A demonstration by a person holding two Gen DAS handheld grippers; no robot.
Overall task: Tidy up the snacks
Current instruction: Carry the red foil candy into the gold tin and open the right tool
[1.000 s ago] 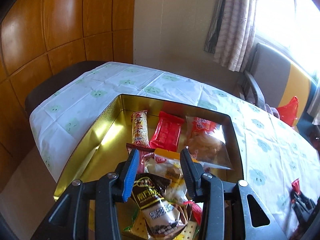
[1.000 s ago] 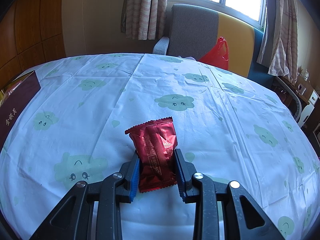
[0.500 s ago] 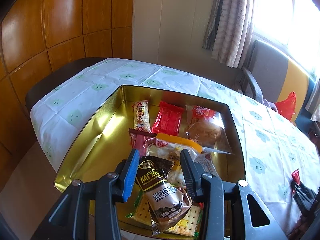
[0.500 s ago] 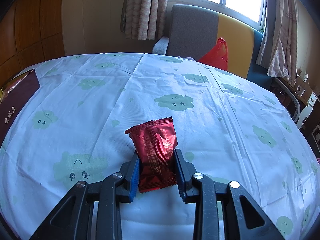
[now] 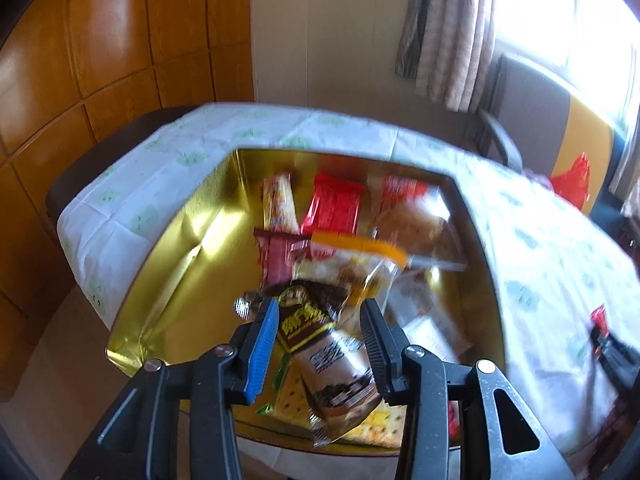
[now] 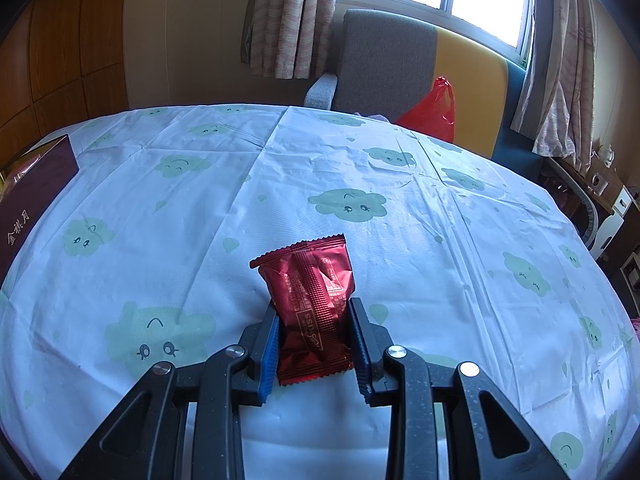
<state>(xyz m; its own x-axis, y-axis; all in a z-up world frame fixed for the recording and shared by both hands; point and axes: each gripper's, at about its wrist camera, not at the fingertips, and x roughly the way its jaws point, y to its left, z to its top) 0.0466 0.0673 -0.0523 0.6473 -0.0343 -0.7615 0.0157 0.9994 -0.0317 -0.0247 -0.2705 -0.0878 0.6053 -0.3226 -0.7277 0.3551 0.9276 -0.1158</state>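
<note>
— While the left gripper (image 5: pixel 318 344) is clamping the brown snack packet (image 5: pixel 324 354), where is it hanging?

— It is hanging over the near edge of the gold tin (image 5: pixel 168 280), with the packet's long axis running along the fingers toward the tin's far wall. The other snacks are lying just beyond its tip.

— And the right gripper (image 6: pixel 314 350)?

— It is squeezing a red packet (image 6: pixel 314 308) above the tablecloth (image 6: pixel 400 184). The tin is sitting at the table's left edge, so the left hand looks nearer and likely drops first.
</note>
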